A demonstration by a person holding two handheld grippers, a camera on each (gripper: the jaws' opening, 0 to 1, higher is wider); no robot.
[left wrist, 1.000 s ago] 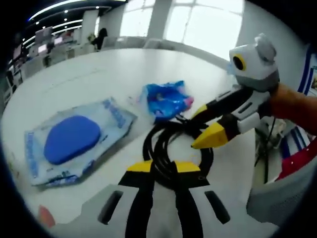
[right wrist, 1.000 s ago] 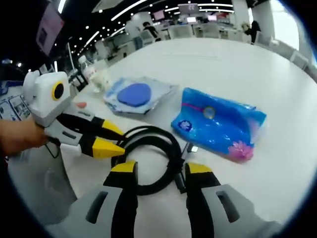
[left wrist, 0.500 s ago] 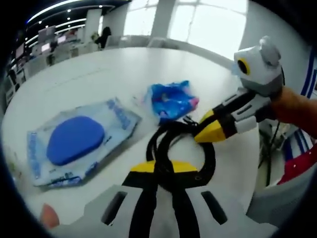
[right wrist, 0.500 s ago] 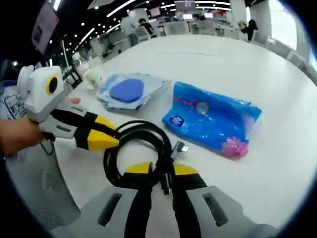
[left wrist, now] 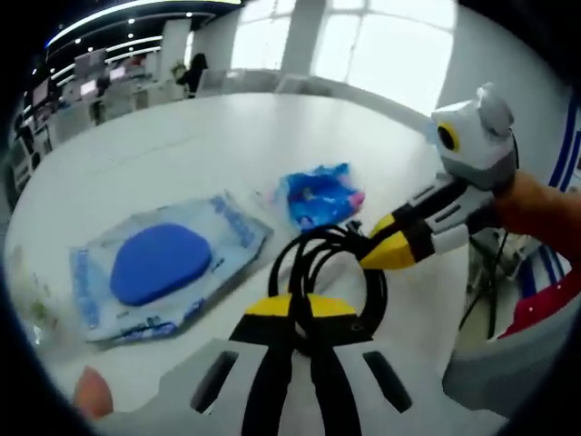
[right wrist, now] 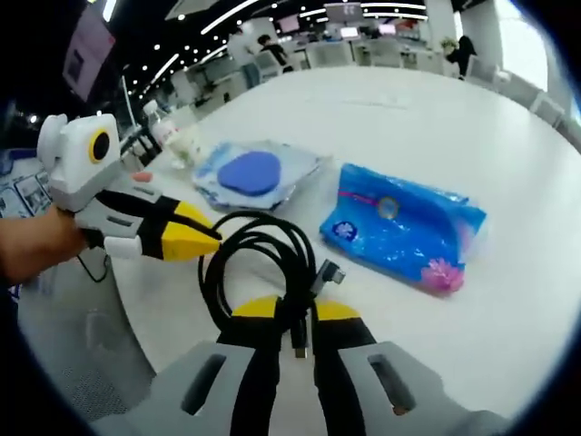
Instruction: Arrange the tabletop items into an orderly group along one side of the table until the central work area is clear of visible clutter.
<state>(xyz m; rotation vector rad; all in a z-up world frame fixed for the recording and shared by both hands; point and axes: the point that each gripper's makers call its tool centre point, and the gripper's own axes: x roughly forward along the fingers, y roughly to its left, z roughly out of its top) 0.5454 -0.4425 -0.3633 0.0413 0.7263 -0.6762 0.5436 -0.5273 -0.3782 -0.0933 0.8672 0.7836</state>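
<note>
Both grippers gripping the coiled black cable near the counter edge; tidying is only beginning.

The left gripper (left wrist: 302, 307) and right gripper (right wrist: 289, 313) are each closing on opposite sides of the black cable (left wrist: 329, 272), which is lying at the near edge of the white counter (left wrist: 163, 150). Beyond the cable, the blue tissue pack (right wrist: 406, 232) and the clear pouch with a blue pad (left wrist: 163, 265) are sitting apart, ungrouped. A bottle (right wrist: 161, 127) is standing beyond the pouch. Nothing is obstructing the cable.
</note>
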